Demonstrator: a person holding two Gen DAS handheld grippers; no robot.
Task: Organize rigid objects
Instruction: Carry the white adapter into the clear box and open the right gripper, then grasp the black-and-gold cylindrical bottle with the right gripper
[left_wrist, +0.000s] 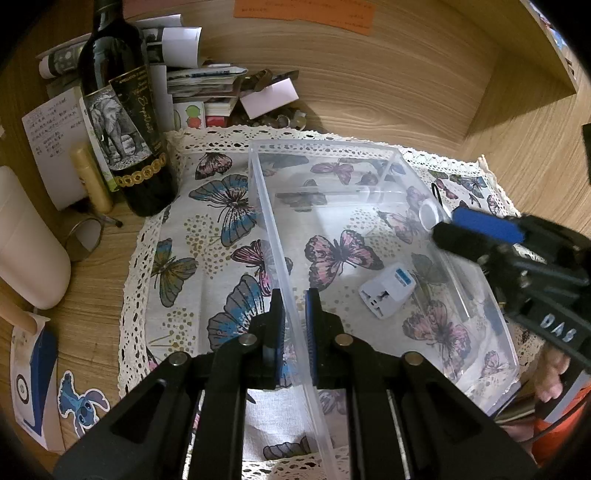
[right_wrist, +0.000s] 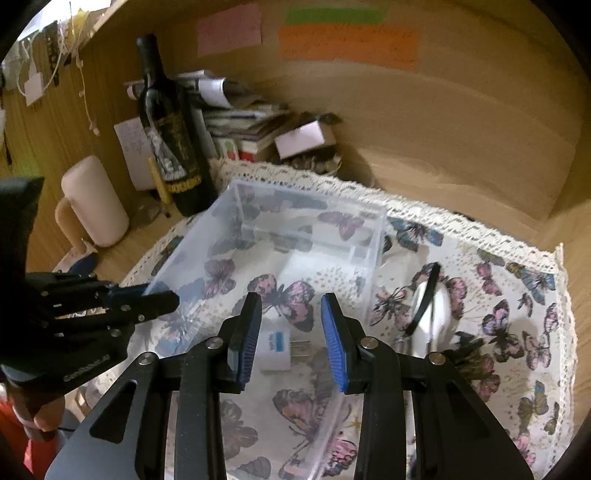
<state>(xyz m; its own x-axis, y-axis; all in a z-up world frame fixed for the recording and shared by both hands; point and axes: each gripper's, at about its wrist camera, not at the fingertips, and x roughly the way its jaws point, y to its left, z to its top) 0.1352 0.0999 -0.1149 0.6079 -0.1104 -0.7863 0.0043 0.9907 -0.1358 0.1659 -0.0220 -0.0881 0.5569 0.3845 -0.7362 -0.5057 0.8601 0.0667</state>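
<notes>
A lived-in home desk nook: a wood-grain surface (left_wrist: 388, 92) with a lace-edged butterfly-print cloth (left_wrist: 207, 229), a dark wine bottle with an elephant label (left_wrist: 122, 110), stacked papers and booklets (left_wrist: 199, 81), and coloured sticky notes (right_wrist: 347, 42) on the wooden back panel.

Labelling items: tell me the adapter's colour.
White with a blue patch; the adapter shows best in the left wrist view.

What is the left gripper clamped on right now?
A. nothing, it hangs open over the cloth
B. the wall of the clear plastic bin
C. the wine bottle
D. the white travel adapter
B. In the left wrist view the left gripper has its pads on either side of the clear plastic bin wall, while the white travel adapter lies loose on the bin floor.
</notes>
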